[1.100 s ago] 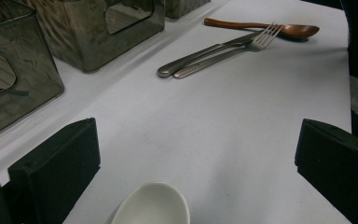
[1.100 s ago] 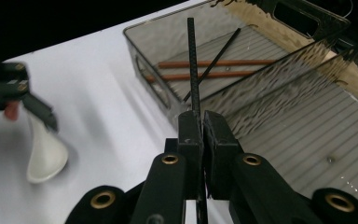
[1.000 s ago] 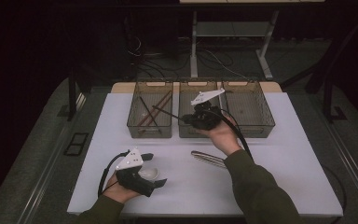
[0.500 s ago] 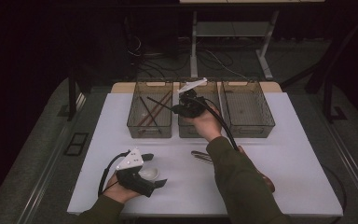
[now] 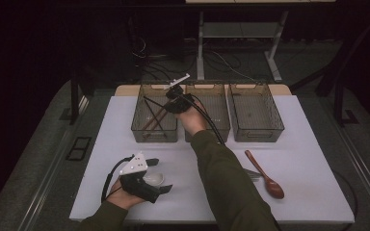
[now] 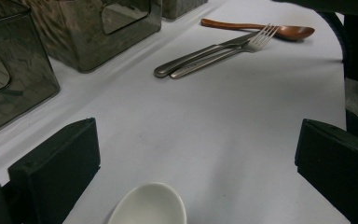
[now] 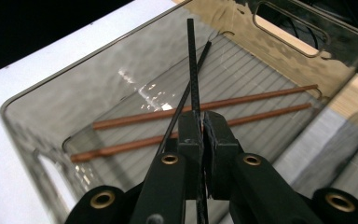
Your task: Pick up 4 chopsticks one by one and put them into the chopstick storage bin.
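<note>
My right gripper point(image 7: 200, 135) is clamped shut on a thin black carbon-weave chopstick point(image 7: 191, 65), and I'm holding it over the leftmost of three smoky translucent plastic bins point(image 5: 139, 129), which I'll use as my landmark. Another black chopstick point(image 7: 196, 72) leans close beside the one I hold; I cannot tell whether the jaws pinch it too or it lies loose in the bin. Flat on the ribbed floor of that bin lie two reddish-brown wooden chopsticks point(image 7: 205, 106), side by side.

The step in hand, as I judge it, is setting the black stick down into this bin. To do it well I should tilt the stick until it runs along the bin's long side, bring it low over the floor, and only then let the jaws part, so it drops flat rather than catching on the rim or standing propped against the wall.

In the right gripper view the black stick's long axis runs straight away from my jaws toward the bin's far end, its free tip pointing at the far wall; it crosses the wooden pair at a steep angle.

My left gripper point(image 6: 191, 177) rests on the white table point(image 5: 313, 144) well in front of the bin, jaws spread wide and holding nothing, with a small white ceramic spoon point(image 6: 149, 205) lying between them. Off to the right of the bin's front lie a steel fork point(image 6: 228, 51) and a brown wooden spoon point(image 5: 266, 175).
</note>
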The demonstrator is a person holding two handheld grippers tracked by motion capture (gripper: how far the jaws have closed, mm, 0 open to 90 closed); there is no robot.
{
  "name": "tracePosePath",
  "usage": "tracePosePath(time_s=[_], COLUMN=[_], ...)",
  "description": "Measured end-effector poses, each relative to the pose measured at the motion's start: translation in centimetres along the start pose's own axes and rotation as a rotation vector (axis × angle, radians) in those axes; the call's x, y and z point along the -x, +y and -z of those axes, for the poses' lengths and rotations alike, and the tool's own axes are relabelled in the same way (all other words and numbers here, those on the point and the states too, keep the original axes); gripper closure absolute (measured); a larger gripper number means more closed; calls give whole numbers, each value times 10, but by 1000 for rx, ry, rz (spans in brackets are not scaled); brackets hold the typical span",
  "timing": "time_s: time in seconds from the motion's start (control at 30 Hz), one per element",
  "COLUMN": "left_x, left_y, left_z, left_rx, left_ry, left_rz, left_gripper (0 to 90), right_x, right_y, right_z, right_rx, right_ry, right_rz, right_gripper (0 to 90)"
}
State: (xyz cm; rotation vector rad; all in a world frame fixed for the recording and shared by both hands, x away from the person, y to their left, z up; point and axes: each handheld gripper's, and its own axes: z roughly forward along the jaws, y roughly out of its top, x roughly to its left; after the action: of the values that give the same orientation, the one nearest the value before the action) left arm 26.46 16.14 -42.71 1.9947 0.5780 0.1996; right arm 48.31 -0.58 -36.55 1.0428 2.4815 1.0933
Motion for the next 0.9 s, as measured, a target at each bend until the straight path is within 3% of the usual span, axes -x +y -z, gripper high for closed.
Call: tracePosePath(time_s=[0.17, 0.23, 0.33, 0.43, 0.6, 0.7, 0.9], left_x=[0, 0, 0, 0, 0, 0, 0], left_y=[0, 0, 0, 1, 1, 2, 3], left_z=[0, 0, 0, 0, 0, 0, -1], left_rx=[3, 4, 4, -1, -1, 3, 6], left_ry=[-5, -7, -10, -8, -5, -4, -7], left_rz=[-3, -4, -5, -10, -14, -22, -21], left_gripper=[0, 0, 0, 0, 0, 0, 0], right_x=[-5, -7, -8, -5, -5, -3, 4], right_y=[9, 10, 11, 10, 7, 3, -12], right_z=[-17, -19, -16, -10, 3, 13, 38], right_rx=[-7, 9, 21, 26, 41, 53, 86], right_ry=[-25, -33, -41, -3, 51, 110, 157], right_rz=[-1, -3, 2, -16, -7, -2, 16], right_gripper=[832, 724, 643, 578, 506, 446, 392])
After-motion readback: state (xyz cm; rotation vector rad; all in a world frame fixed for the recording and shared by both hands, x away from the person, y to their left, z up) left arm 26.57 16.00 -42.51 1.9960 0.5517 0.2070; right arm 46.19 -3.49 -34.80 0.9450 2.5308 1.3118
